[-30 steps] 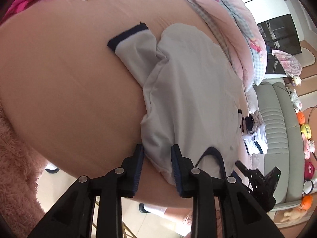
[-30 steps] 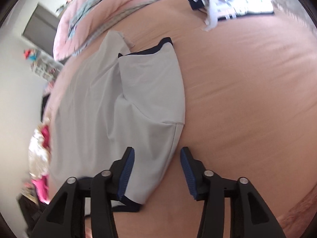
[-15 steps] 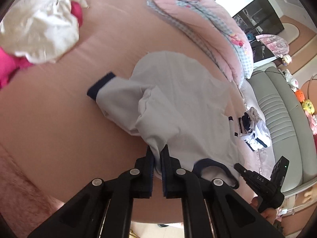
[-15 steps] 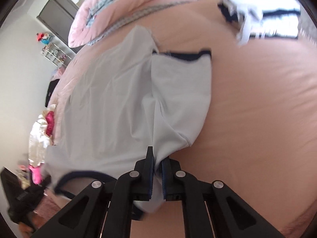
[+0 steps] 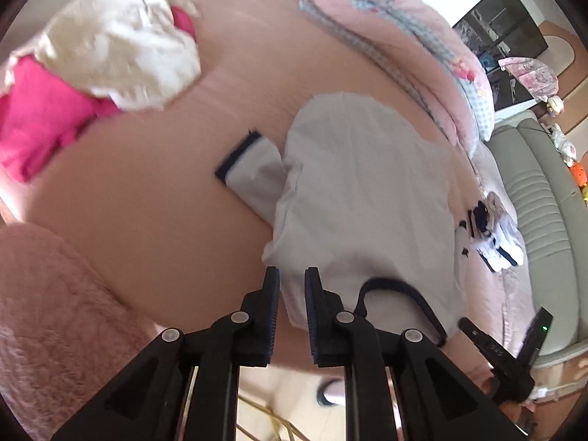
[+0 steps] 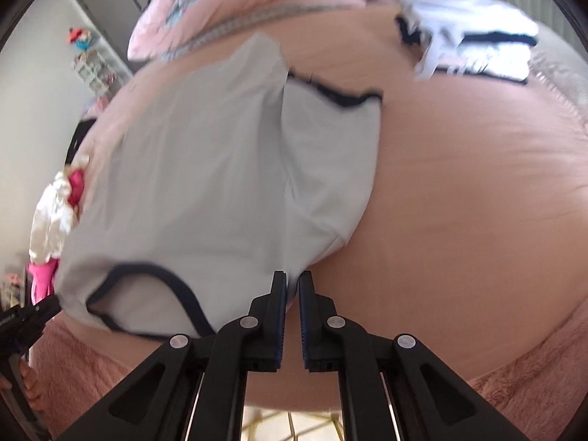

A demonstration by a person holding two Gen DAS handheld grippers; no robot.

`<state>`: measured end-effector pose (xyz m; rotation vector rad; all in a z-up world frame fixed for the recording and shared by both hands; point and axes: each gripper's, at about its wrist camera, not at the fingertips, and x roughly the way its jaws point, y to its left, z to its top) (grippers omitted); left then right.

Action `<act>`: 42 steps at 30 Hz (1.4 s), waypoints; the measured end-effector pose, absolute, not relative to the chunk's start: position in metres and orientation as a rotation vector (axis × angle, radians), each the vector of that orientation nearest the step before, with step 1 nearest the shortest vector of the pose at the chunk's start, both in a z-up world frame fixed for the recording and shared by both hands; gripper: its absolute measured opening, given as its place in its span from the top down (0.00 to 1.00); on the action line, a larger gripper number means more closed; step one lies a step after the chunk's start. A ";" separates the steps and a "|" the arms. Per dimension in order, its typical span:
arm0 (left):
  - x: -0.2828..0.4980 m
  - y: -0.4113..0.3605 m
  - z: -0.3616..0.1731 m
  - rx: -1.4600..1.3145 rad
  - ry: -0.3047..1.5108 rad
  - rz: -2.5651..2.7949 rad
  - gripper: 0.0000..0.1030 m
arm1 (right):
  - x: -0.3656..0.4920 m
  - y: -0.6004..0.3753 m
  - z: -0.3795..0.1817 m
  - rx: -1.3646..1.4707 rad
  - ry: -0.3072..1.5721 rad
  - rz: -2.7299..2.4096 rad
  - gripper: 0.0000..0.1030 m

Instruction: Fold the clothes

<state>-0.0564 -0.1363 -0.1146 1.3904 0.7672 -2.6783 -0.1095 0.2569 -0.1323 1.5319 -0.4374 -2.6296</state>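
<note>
Shirt: the grey T-shirt (image 5: 367, 198) lies on the peach bedsheet (image 5: 154, 220), collar end nearest the bed's near edge, hem towards the pink quilt (image 5: 397, 36).
Change: a second ago both grippers stood wide over the shirt's near corners; half a second ago both had closed on cloth, and the cameras have since lifted and blurred.
Left gripper (image 5: 292, 286): narrow, pads on either side of the shirt's shoulder edge beside the navy collar (image 5: 400, 290) (a small gap shows, so the bite looks looser than it was).
Right gripper (image 6: 292, 290): nearly closed, pinching the other shoulder corner of the shirt (image 6: 205, 169).
Meaning: judged as a lift of the collar end, likely to carry it towards the hem.
Sleeves: the right-side sleeve (image 6: 330, 154) lies folded in over the shirt's body; the left-side sleeve (image 5: 253, 169) sticks out from it.
Material: thin, limp knit, navy ribbed trim, soft creases.
Nearby: a cream and magenta heap (image 5: 95, 73) beyond the left-side sleeve; folded white-and-navy clothes (image 6: 474, 44) beyond the right-side sleeve.
</note>
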 end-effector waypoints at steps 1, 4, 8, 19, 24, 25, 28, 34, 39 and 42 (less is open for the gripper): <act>-0.058 -0.133 -0.107 1.372 0.753 -2.724 0.88 | -0.110 0.254 -0.125 1.490 -0.417 -2.653 0.95; -0.081 -0.108 -0.117 1.527 0.671 -2.817 0.88 | -0.114 0.241 -0.115 1.425 -0.308 -2.676 0.95; -0.111 -0.069 -0.166 1.798 0.422 -2.710 0.88 | -0.112 0.230 -0.117 1.431 -0.296 -2.678 0.94; -0.091 -0.059 -0.183 2.194 0.669 -2.611 0.88 | -0.098 0.197 -0.114 1.387 -0.175 -2.437 0.83; -0.081 -0.069 -0.181 2.058 0.692 -2.618 0.87 | -0.111 0.183 -0.129 1.449 -0.092 -2.496 0.83; -0.079 -0.071 -0.184 2.040 0.710 -2.605 0.87 | -0.114 0.192 -0.131 1.456 -0.172 -2.518 0.83; -0.073 -0.076 -0.191 1.985 0.763 -2.564 0.88 | -0.121 0.221 -0.148 1.516 -0.348 -2.563 0.83; -0.047 -0.076 -0.182 1.941 0.813 -2.553 0.88 | -0.096 0.238 -0.171 1.673 -0.337 -2.436 0.83; -0.021 -0.121 -0.187 1.660 1.259 -2.403 0.83 | -0.081 0.272 -0.165 1.645 -0.605 -2.416 0.77; -0.025 -0.119 -0.186 1.606 1.221 -2.403 0.83 | -0.088 0.293 -0.162 1.585 -0.770 -2.487 0.50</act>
